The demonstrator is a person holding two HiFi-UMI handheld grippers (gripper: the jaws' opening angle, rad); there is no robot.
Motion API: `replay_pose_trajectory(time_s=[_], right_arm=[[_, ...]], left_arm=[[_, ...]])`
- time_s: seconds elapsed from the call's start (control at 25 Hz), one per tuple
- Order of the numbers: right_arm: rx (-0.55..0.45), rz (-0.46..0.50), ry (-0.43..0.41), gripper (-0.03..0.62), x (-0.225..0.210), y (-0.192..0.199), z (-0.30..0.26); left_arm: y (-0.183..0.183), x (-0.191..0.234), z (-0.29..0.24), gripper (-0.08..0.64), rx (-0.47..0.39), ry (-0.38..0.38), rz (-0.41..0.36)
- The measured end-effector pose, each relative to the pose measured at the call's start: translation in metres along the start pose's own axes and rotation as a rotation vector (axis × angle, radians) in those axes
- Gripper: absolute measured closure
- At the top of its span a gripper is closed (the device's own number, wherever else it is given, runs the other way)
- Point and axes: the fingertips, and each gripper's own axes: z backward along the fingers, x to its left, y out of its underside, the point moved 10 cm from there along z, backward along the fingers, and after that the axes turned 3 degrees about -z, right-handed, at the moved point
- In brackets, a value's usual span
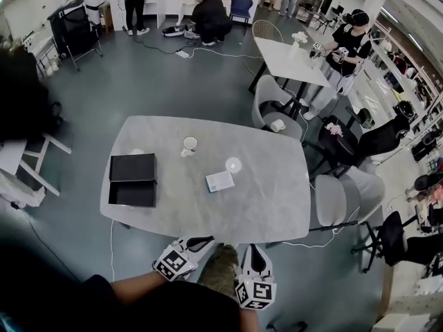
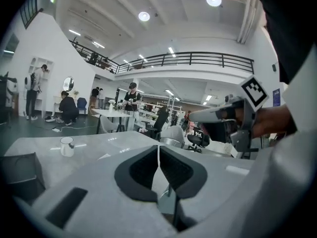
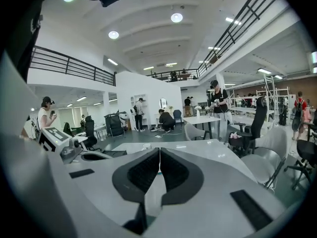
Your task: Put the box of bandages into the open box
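The box of bandages (image 1: 219, 181), small, flat, white and pale blue, lies near the middle of the grey table (image 1: 277, 206). The open black box (image 1: 131, 194) sits at the table's left end with its lid (image 1: 133, 167) lying just behind it; its corner (image 2: 20, 168) shows in the left gripper view. Both grippers hang close to my body, below the table's near edge. The left gripper (image 1: 199, 243) (image 2: 159, 155) is shut with nothing between its pads. The right gripper (image 1: 253, 250) (image 3: 159, 160) is shut and empty too. Neither touches any object.
A white mug (image 1: 189, 144) (image 2: 67, 146) stands at the table's far side, with a small white round thing (image 1: 233, 164) to its right. Grey chairs (image 1: 342, 198) stand along the table's right side. People work at the back of the room and at another table (image 1: 287, 59).
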Motion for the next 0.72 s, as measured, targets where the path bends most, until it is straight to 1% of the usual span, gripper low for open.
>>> replay_pose_trajectory(time_s=[0.12,0.2,0.28,0.32,0.36,0.48,0.64,0.72], right_arm=[[-0.01,0.009,-0.066,0.58,-0.032,-0.012,-0.049],[0.016,0.006,-0.109,0.58,-0.058,-0.019,-0.083],[0.049,-0.001,-0.163,0.58,-0.083,-0.03,-0.111],[0.063,-0.004,-0.191,0.58,-0.094,-0.036,-0.123],[0.076,-0.006,-0.213,0.58,-0.103,-0.04,-0.135],[0.099,0.005,-0.275,0.58,-0.118,-0.054,-0.17],[0.133,0.03,-0.372,0.58,-0.13,-0.067,-0.202],[0.143,0.031,-0.398,0.58,-0.141,-0.069,-0.217]], left_arm=[[-0.003,0.026,-0.031,0.541,0.002,-0.073,0.015],[-0.008,0.046,-0.057,0.541,0.018,-0.15,0.055],[-0.014,0.062,-0.083,0.543,0.067,-0.248,0.122],[-0.016,0.069,-0.095,0.541,0.098,-0.289,0.146],[-0.017,0.078,-0.107,0.541,0.125,-0.318,0.153],[-0.024,0.104,-0.133,0.541,0.161,-0.366,0.136],[-0.025,0.122,-0.153,0.541,0.19,-0.431,0.138],[-0.024,0.131,-0.166,0.541,0.199,-0.468,0.145]])
